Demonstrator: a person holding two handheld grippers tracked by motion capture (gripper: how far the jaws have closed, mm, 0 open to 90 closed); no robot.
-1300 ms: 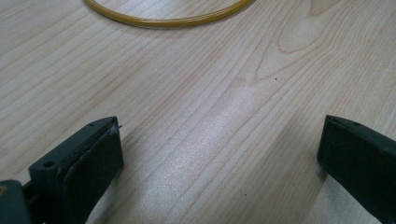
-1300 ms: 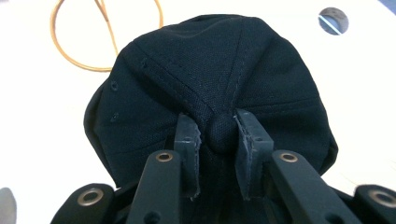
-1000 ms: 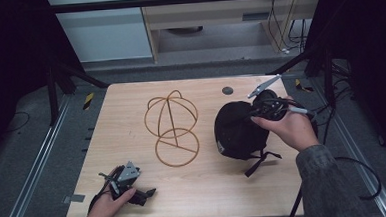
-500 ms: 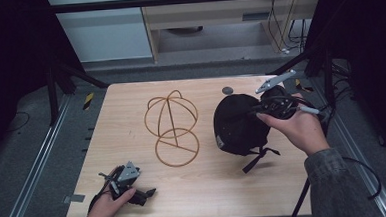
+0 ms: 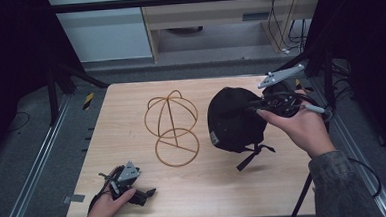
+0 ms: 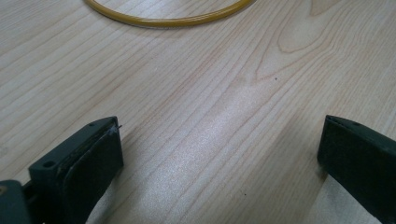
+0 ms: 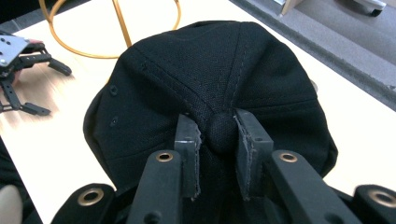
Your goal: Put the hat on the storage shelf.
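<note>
Pinching the black cap (image 7: 210,88) by its crown button, your right gripper (image 7: 217,135) can lift it toward the wire stand (image 5: 172,127); your left gripper (image 5: 130,184) rests open-jawed on the table (image 6: 210,107).

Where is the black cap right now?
In the high view the black cap is at the table's right side, just right of the wire hat stand, gripped at its top button by the right gripper.

High view overhead, facing forward; both gripper views close, sharing the wire stand (image 5: 172,129).
</note>
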